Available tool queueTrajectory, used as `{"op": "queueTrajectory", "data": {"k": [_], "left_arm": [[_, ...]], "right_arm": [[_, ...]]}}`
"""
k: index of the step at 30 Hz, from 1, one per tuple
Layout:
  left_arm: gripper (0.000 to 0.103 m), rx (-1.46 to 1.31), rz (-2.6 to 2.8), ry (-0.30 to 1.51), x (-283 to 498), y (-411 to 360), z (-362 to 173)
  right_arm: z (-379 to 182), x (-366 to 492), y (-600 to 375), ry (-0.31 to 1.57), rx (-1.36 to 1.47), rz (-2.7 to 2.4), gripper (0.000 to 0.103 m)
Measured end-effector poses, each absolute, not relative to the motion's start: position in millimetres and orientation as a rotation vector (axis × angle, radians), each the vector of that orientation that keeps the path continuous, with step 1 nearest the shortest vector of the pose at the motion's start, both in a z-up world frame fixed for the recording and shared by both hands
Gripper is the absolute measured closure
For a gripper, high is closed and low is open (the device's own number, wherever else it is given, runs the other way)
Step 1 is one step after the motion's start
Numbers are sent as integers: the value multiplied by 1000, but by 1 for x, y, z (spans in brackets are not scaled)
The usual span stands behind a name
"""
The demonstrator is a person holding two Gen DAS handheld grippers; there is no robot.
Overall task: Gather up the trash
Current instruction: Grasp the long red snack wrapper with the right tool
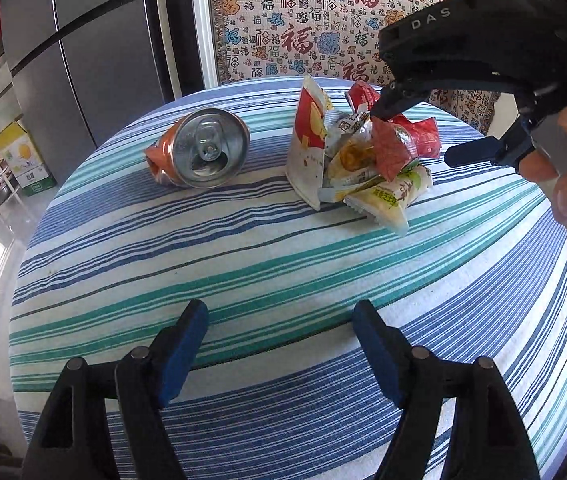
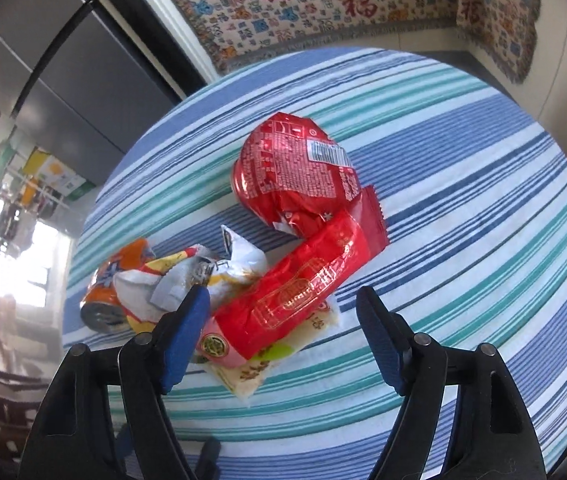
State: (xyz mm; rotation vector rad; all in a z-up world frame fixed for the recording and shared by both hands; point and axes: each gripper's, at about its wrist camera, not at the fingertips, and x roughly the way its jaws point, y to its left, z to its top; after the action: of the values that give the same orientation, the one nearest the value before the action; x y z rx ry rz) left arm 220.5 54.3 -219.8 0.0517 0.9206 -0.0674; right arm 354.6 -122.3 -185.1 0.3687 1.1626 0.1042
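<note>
Spread left fingers [image 1: 279, 316] and right fingers [image 2: 283, 304] hold nothing; right gripper reads "DAS" above wrappers [image 1: 367, 156].

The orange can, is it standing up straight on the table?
No, the orange can lies crushed on its side on the striped tablecloth.
</note>
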Motion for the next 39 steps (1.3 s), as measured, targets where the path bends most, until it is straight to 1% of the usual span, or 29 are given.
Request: {"op": "queueTrajectory", "data": {"k": [4, 5, 6, 7, 8, 9, 12, 17, 21, 25, 31, 33, 34, 35, 36, 37, 38, 39], "left_arm": [[25, 51, -69, 920, 221, 55, -220], [25, 50, -69, 920, 221, 55, -220], [25, 50, -69, 920, 221, 55, -220], [25, 50, -69, 920, 221, 55, -220], [25, 51, -69, 920, 221, 55, -220], [25, 51, -69, 920, 221, 56, -220], [26, 51, -69, 920, 221, 56, -220], [26, 50, -69, 921, 221, 55, -220], [24, 44, -78, 922, 222, 55, -220], [24, -9, -220, 912, 230, 47, -217], [24, -61, -294, 907, 264, 30, -217], [26, -67, -308, 910, 273, 25, -217], [26, -70, -314, 911, 275, 23, -217], [27, -76, -323, 910, 277, 22, -216], [38, -82, -329, 911, 278, 21, -216], [57, -83, -334, 913, 278, 20, -216], [68, -82, -338, 919, 281, 19, -215], [75, -82, -344, 921, 279, 18, -215]], "right_arm": [[-194, 357, -128, 1195, 446, 129, 25], [-196, 356, -129, 1203, 464, 146, 32], [-196, 355, -130, 1207, 464, 164, 44], [-193, 352, -131, 1201, 440, 169, 48], [-189, 349, -133, 1185, 425, 183, 57], [-184, 345, -134, 1176, 415, 199, 62], [-173, 333, -139, 1157, 353, 233, 67], [-168, 313, -149, 1161, 210, 260, 68], [-174, 290, -154, 1188, 28, 268, 68], [-184, 267, -161, 1206, -73, 283, 67], [-180, 230, -180, 1138, -33, 263, 60], [-179, 223, -181, 1117, -38, 249, 51], [-179, 219, -182, 1106, -40, 241, 49], [-180, 218, -183, 1099, -39, 238, 46], [-181, 216, -185, 1096, -35, 239, 45], [-183, 216, -187, 1095, -26, 237, 44], [-185, 216, -191, 1096, -13, 234, 44], [-186, 215, -195, 1095, 7, 231, 44]]}}
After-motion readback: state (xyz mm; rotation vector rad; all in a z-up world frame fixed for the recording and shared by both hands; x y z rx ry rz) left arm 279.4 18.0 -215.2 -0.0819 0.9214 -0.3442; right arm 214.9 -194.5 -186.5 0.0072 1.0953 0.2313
